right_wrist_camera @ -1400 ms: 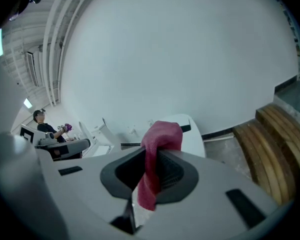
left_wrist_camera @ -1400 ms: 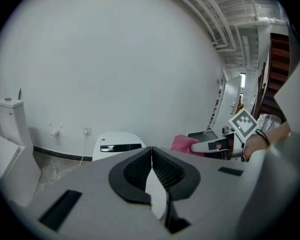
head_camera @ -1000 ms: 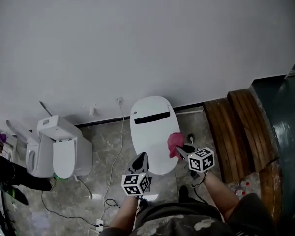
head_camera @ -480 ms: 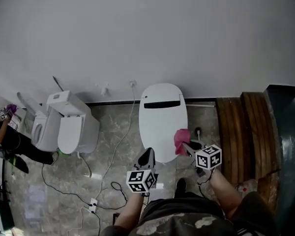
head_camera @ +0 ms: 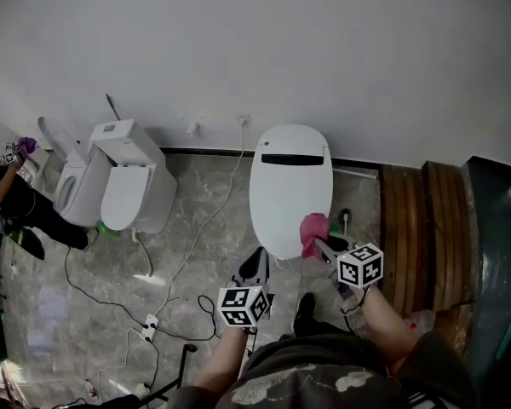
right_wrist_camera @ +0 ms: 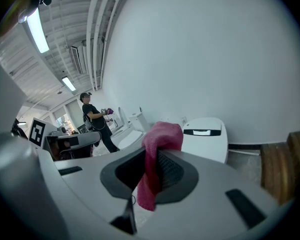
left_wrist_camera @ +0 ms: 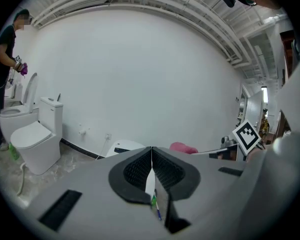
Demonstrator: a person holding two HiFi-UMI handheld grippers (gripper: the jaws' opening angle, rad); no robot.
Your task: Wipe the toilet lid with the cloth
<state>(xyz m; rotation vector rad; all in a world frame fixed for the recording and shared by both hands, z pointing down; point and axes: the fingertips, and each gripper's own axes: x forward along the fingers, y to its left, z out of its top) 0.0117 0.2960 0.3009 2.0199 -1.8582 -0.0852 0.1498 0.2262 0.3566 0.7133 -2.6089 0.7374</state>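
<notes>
both jaws of the right gripper [head_camera: 320,245] pinch the pink cloth [head_camera: 313,230], bunched just off the near right edge of the toilet lid [head_camera: 289,186]; the left gripper [head_camera: 257,259] is clenched empty by the lid's near end. wiping seems not yet begun; the whole lid is left.

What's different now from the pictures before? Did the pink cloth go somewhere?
The pink cloth, pinched in the right gripper, moved along the right side of the toilet lid toward its front corner. The left gripper drew back to the lid's front edge. The head view shifted and shows more floor. Same as before: cloth still clamped, left gripper shut and empty, lid down.
</notes>
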